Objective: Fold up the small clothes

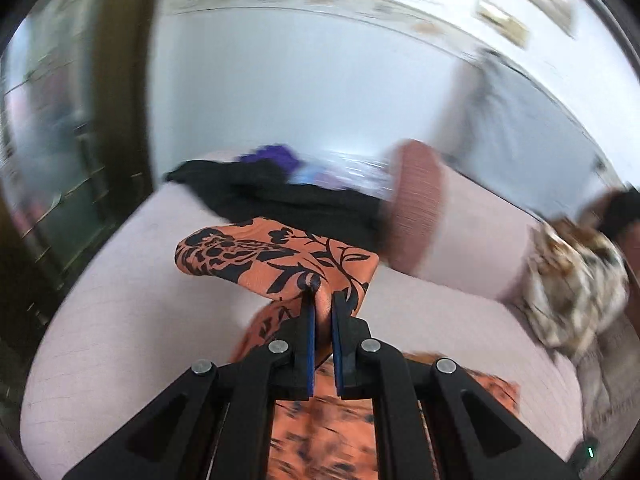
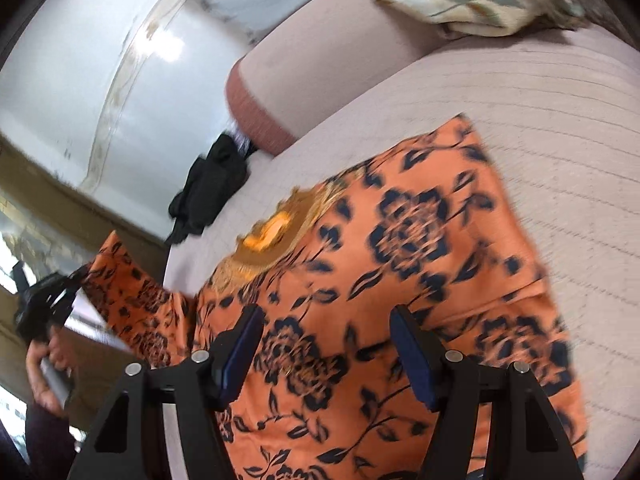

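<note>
One garment is in work: an orange top with a black flower print (image 2: 404,240), which lies spread over a pale pink quilted surface (image 2: 560,120) that looks like a bed or sofa. Most of its body is flat, with the neckline and its golden lining (image 2: 268,236) turned up to the camera. On the left side one sleeve (image 1: 276,256) is lifted off the surface, because the left gripper (image 1: 322,300) has its two blue pads pressed together on a pinch of this cloth and holds it in the air. The right gripper (image 2: 328,344) hovers above the middle of the top with its fingers wide apart and nothing between them; whether the tips touch the fabric I cannot tell.

My judgement is that the folding is at its beginning. The top appears laid out, and the first fold, bringing the sleeve in over the body, is only in progress. The other side, the fold across the length, and the final smoothing are all left to do.

Further out, a black garment (image 2: 212,184) is in a heap near the far edge, with something purple (image 1: 276,156) behind it, so probably more pieces wait. A pink bolster with a darker end (image 2: 256,96) lies beyond, and a cushion with a brown and cream pattern (image 1: 572,276) is at the right.
</note>
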The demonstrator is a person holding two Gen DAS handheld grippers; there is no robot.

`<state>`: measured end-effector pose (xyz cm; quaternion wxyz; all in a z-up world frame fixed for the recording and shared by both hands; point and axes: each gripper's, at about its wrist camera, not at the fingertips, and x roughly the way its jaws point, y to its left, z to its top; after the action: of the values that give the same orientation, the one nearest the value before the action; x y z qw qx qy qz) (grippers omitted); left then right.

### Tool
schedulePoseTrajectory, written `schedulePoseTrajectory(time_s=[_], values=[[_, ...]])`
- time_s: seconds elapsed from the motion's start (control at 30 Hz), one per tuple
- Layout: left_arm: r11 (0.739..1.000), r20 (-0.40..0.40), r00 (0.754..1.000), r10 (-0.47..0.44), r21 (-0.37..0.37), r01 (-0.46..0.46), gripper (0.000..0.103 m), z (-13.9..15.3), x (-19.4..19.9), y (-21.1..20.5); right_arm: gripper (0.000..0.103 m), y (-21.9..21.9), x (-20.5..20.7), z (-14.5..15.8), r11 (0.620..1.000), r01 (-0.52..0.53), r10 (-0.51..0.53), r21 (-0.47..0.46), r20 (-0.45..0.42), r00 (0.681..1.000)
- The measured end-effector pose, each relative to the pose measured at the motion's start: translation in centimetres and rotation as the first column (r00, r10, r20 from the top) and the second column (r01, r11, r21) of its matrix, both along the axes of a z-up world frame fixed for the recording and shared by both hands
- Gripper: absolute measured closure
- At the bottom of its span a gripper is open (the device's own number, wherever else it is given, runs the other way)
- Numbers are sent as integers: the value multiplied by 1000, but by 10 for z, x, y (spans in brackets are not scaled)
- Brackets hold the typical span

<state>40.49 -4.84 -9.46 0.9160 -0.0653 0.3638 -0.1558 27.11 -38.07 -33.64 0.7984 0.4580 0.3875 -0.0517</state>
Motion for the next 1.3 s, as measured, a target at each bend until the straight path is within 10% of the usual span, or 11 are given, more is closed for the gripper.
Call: schedulePoseTrajectory(time_s=[0.37, 0.57, 0.87, 1.1, 1.3], values=[[928, -64, 927, -369, 28, 371, 95, -5, -66, -157, 34, -65, -27, -8, 978, 177, -178, 111, 2, 984], [882, -139, 871, -470, -64, 466, 47, -46, -92, -176, 30, -81, -31, -20, 958, 181, -183, 221, -12, 983], [998, -67, 997, -43, 49, 46, 35, -124, -97, -76, 30, -73, -17, -20, 971, 114, -120, 211, 18, 993], [995, -181, 980, 89, 64, -78, 35, -177, -81, -32, 30, -57, 8, -23, 992, 101, -98, 81, -43, 994], [985, -198, 969, 149, 112, -129, 35, -184, -76, -17, 31, -65, 24, -55, 959, 134, -130, 251, -29, 991]])
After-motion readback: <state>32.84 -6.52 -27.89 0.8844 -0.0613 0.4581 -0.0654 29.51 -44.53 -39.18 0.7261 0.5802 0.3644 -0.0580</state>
